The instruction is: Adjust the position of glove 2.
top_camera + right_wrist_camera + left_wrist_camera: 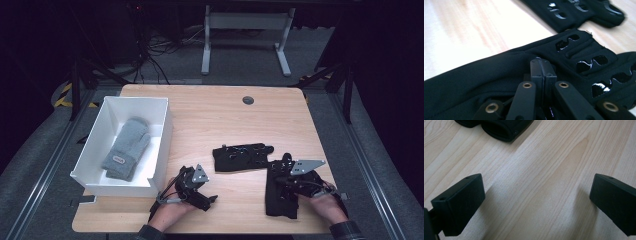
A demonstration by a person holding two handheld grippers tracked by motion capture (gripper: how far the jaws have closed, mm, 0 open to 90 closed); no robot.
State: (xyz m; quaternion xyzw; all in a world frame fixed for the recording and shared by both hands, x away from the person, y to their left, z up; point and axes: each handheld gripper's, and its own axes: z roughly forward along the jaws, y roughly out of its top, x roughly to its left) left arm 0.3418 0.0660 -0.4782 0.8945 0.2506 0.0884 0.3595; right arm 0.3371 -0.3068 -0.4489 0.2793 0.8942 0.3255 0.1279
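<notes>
Right now, from the high view, your right gripper [283,176] sits on the near black glove [280,197], which lies lengthwise at the table's [210,115] near right corner, mostly under and behind those fingers. The second black glove [242,156] lies crosswise just beyond and to the left of them, its fingertips almost touching the first. Your left gripper [202,197] rests low on bare wood, well short of either glove. Far off to its left stands the white bin [162,135] with a grey mitten [127,147] in it, which suggests the black pair is meant to go there too.

Next, the left gripper view: your fingers [459,205] are spread wide with nothing but wood grain between them. A dark glove cuff [501,128] lies ahead and slightly left of them, out of reach. That hand looks parked so as to stay clear of the other.

Then the right gripper view: your fingers [541,72] are pressed together, flat against each other, with their tips down on the glove's fabric [499,72]. You can't tell from here whether a fold of cloth is caught between them; none shows at the seam. The glossy grip patches [596,61] lie just right of the tips, and the far glove [579,12] sits beyond. Closing on the plain cloth near the cuff, rather than the slick patches, would probably give a surer pinch for lifting.
</notes>
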